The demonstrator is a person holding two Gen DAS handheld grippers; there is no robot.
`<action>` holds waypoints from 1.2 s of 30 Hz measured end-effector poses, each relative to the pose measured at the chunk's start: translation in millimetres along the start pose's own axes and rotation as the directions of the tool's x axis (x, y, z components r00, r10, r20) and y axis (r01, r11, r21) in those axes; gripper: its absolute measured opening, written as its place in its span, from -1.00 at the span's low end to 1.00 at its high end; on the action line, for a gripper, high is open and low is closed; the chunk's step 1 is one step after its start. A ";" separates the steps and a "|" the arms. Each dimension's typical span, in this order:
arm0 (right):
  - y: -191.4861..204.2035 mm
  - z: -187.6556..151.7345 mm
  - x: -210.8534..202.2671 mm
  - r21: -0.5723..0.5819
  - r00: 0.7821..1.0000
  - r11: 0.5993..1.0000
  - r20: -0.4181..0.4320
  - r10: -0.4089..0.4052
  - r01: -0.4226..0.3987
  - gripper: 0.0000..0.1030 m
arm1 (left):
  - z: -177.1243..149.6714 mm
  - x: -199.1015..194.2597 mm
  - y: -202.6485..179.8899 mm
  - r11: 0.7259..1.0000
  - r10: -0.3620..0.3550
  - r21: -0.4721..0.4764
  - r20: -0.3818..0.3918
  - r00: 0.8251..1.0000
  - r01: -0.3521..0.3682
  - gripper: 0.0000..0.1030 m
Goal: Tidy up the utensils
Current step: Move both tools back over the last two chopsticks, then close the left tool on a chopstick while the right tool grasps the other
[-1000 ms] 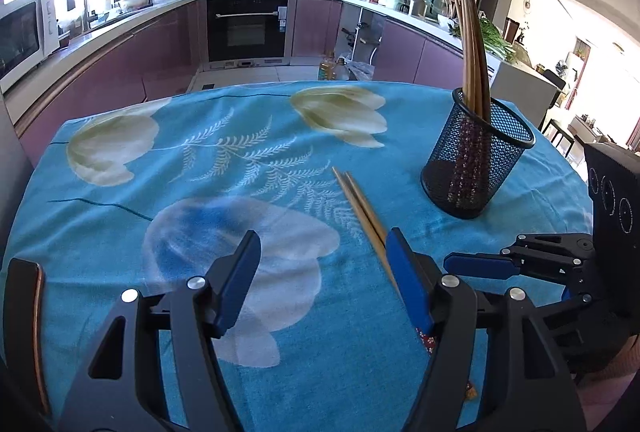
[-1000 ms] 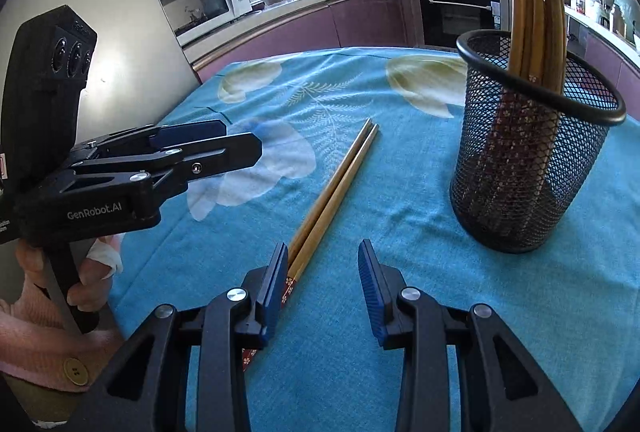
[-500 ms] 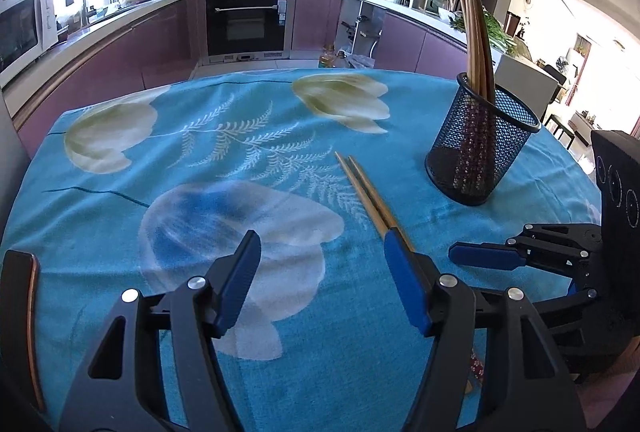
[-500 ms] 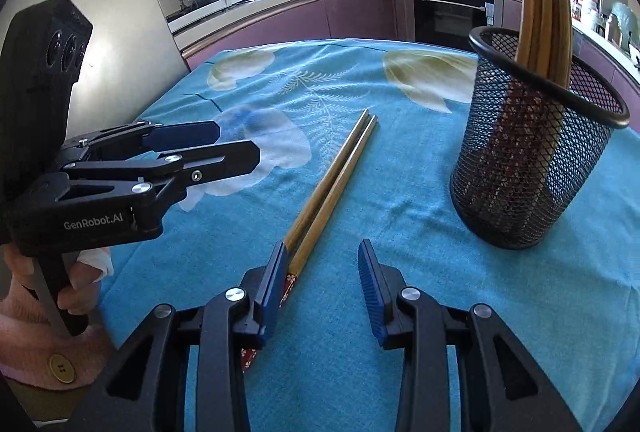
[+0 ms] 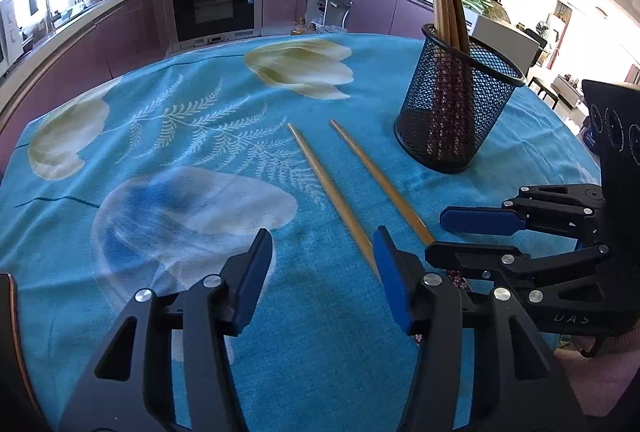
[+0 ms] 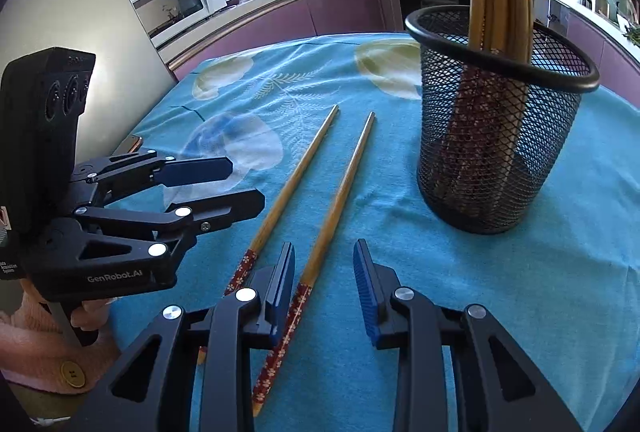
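the right gripper [image 6: 324, 288] stands partly open over the patterned handle end of one chopstick [image 6: 340, 191], which lies between its blue pads without being pinched; its jaws have just been closing a little. the left gripper [image 5: 322, 272] is open wider with nothing but cloth between its pads, and its jaws have just been closing too; the other chopstick [image 5: 332, 191] runs under its right pad, not in the gap.

the step in hand looks like picking up the loose pair. to do it well, i'd centre the right gripper's gap on its chopstick near the red handle, close until the pads bite, and lift level so the thin tip doesn't drag the cloth. the left gripper needs to shift toward the mesh holder [image 6: 500, 119] before closing, or the pad will push its stick aside.

taking the mesh holder as landmark: both chopsticks lie flat on the blue flowered tablecloth [image 5: 200, 312] just to its left, apart from each other and roughly parallel, tips pointing away from the grippers. they are slim, pale wood, with red flower-patterned handles. more chopsticks stand upright inside the holder.
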State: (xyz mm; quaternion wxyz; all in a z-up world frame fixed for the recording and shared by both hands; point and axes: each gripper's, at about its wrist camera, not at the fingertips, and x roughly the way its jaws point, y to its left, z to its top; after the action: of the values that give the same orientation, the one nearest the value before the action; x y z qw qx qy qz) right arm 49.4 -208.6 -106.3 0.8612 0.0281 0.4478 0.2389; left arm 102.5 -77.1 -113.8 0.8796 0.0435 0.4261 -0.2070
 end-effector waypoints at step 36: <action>2.4 21.4 20.4 -0.035 0.997 0.997 0.028 -0.074 0.075 -0.62 | 18.9 27.0 -1.0 1.000 0.026 -0.006 -0.069 0.997 -0.026 -0.66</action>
State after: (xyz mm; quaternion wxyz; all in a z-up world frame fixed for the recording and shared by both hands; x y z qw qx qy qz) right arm 75.1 -194.0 -108.3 0.8757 -0.0010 0.4325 0.2145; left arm 130.8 -91.6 -122.4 0.8672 0.0531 0.4561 -0.1926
